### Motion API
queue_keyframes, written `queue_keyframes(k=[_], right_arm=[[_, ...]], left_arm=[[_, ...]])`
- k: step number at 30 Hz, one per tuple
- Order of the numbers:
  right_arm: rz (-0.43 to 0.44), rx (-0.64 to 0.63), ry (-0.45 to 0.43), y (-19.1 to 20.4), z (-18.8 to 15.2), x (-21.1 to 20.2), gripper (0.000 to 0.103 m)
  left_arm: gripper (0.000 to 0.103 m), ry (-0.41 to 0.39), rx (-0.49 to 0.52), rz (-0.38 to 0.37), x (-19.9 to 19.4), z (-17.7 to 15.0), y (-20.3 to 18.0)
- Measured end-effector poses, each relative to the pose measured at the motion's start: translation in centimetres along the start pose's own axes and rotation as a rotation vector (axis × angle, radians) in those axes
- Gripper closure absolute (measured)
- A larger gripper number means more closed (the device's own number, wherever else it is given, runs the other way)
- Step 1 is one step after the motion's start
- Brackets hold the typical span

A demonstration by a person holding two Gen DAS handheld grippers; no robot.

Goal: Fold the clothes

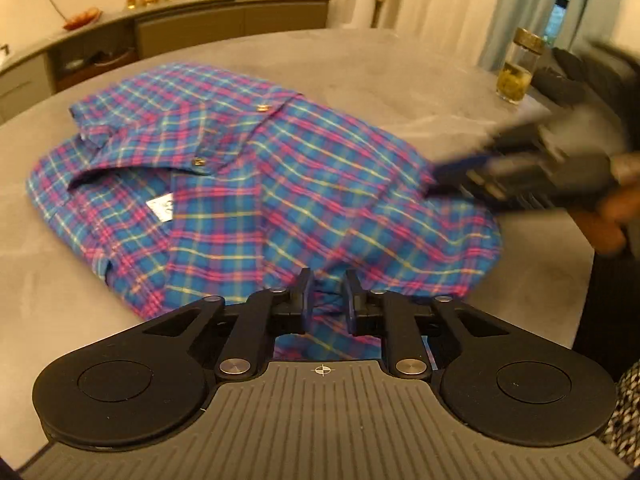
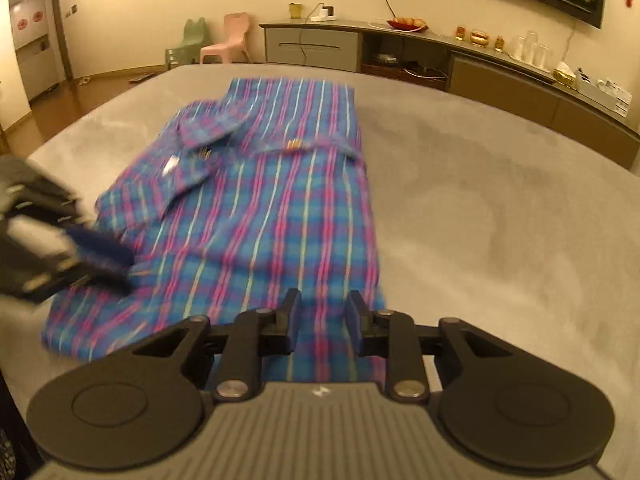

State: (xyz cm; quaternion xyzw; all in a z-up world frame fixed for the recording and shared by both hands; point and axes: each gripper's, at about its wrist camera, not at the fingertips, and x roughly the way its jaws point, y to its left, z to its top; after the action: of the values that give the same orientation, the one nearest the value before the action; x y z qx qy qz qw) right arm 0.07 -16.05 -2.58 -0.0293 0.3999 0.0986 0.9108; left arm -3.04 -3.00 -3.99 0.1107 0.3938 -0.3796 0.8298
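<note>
In the left wrist view, the left gripper (image 1: 327, 294) pinches a bunched fold of the plaid shirt (image 1: 280, 184) at its near hem, the cloth gathered tight between the two blue pads. In the right wrist view, the right gripper (image 2: 323, 322) has its fingers a little apart over the shirt's near edge; cloth lies between and beneath them, but whether the pads press on it cannot be told.

The shirt lies partly folded on the grey table (image 1: 400, 64), collar toward the far side, with two brass-coloured buttons showing. A small white label (image 1: 162, 208) sits inside the neck; its print is too blurred to read.

Only the left view shows the right gripper from outside, motion-smeared at the shirt's right edge with part of a hand behind it, and a glass jar (image 1: 518, 68) with a gold lid standing on the table near the curtains. Only the right view shows the left gripper blurred at the shirt's left side, and farther off a pink chair (image 2: 228, 40) and a green chair (image 2: 190, 42) by the wall. Both views take in the long sideboard (image 2: 500, 68) with its clutter; no writing there is legible.
</note>
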Motion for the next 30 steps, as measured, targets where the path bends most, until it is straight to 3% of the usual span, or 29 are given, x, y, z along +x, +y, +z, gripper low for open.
queue_keyframes(k=[1, 3, 6, 8, 12, 14, 15, 19, 22, 24, 25, 27, 28, 30], right_arm=[[-0.015, 0.029, 0.000, 0.9, -0.5, -0.4, 0.077], [0.025, 0.078, 0.025, 3.6, -0.9, -1.5, 0.077], [0.352, 0.007, 0.085, 9.5, -0.2, -2.5, 0.080], [0.378, -0.049, 0.014, 10.5, 1.5, -4.1, 0.079], [0.253, 0.014, -0.134, 5.5, 7.3, -3.9, 0.077], [0.166, 0.017, -0.140, 2.8, 9.7, -0.7, 0.077], [0.146, 0.027, -0.115, 1.5, 10.5, 1.5, 0.077], [0.079, 0.013, 0.005, -0.9, 10.0, 8.2, 0.081], [0.100, 0.042, -0.028, -2.0, 8.9, 8.5, 0.083], [0.093, 0.046, -0.024, -1.8, 8.7, 8.2, 0.083], [0.089, 0.041, -0.022, -1.7, 8.6, 8.0, 0.083], [0.081, 0.024, 0.003, -1.4, 8.8, 7.9, 0.083], [0.073, 0.013, 0.015, -1.3, 8.8, 7.6, 0.083], [0.046, 0.001, 0.027, -1.3, 8.1, 6.3, 0.082]], left_arm=[[0.103, 0.008, 0.001, 0.116, 0.3, 0.8, 1.1], [0.103, 0.006, 0.039, 0.318, 0.6, 2.0, 3.6], [0.103, -0.020, -0.085, 0.459, -1.4, 2.8, 8.3], [0.103, -0.099, -0.138, 0.505, -4.8, 2.6, 9.1], [0.088, -0.159, -0.123, 0.418, -8.2, 1.3, 6.4], [0.085, -0.128, -0.112, 0.394, -7.0, 0.3, 4.8], [0.085, -0.110, -0.111, 0.424, -6.3, 0.0, 5.2], [0.085, -0.038, -0.224, 0.530, -4.8, -3.3, 8.8], [0.071, -0.072, -0.315, 0.540, -6.3, -4.9, 11.7], [0.076, -0.072, -0.359, 0.542, -7.1, -5.1, 12.5], [0.086, -0.072, -0.359, 0.553, -7.6, -4.9, 12.0], [0.089, -0.106, -0.356, 0.511, -8.7, -4.5, 10.8], [0.087, -0.149, -0.339, 0.432, -9.7, -4.3, 9.4], [0.082, -0.154, -0.288, 0.299, -10.4, -4.2, 7.1]])
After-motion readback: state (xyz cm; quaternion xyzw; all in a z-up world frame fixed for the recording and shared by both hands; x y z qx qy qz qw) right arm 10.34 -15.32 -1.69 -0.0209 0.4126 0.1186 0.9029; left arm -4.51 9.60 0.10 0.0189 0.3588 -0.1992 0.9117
